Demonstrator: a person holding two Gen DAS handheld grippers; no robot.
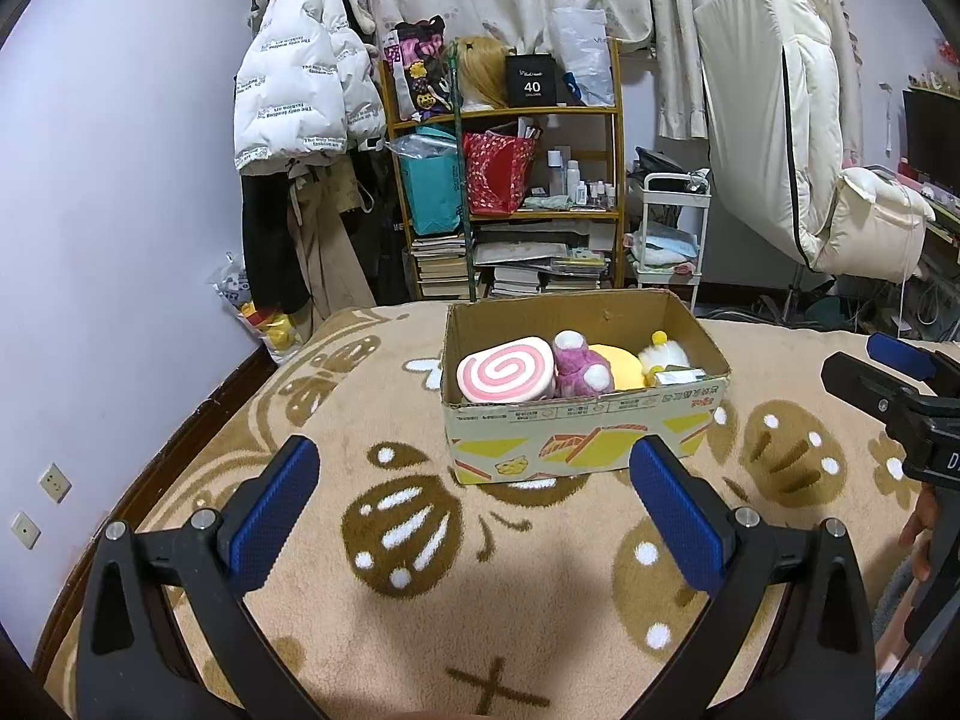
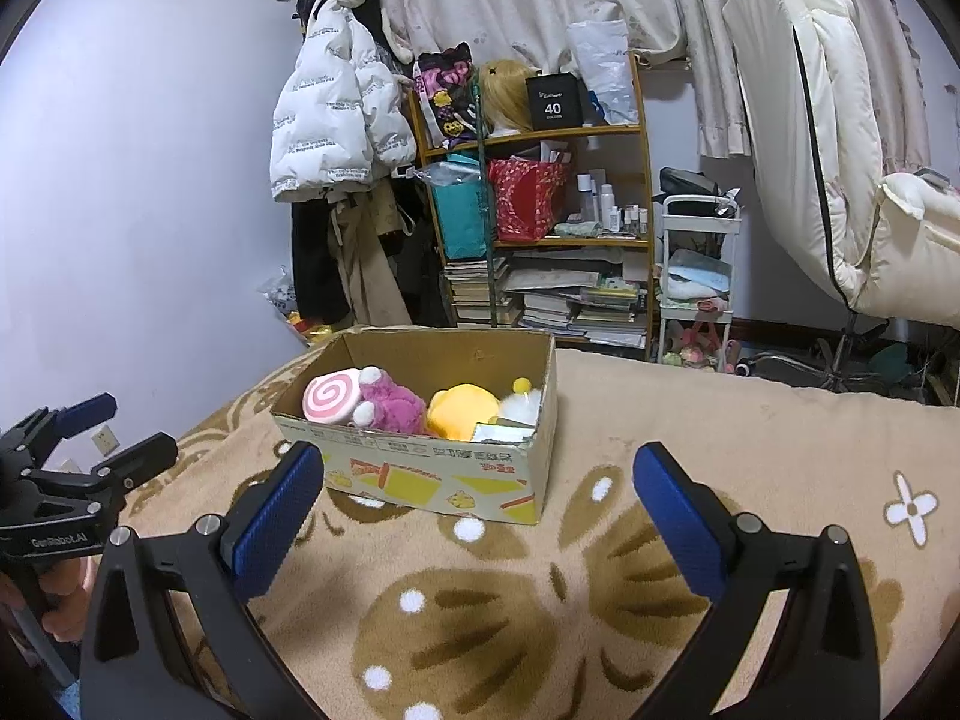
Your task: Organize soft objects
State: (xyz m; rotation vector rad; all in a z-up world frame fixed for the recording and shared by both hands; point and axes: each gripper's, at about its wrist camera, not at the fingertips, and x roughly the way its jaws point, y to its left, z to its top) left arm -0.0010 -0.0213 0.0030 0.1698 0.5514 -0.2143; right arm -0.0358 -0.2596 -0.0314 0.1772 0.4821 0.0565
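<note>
An open cardboard box stands on the beige patterned blanket. Inside lie a pink swirl-roll plush, a purple-pink plush, a yellow plush and a white plush with a yellow bobble. My left gripper is open and empty, short of the box; it also shows in the right wrist view. My right gripper is open and empty, in front of the box; it also shows in the left wrist view.
Beyond the bed stand a wooden shelf with bags, bottles and books, a coat rack with a white puffer jacket, a small white cart and a chair draped in a cream coat.
</note>
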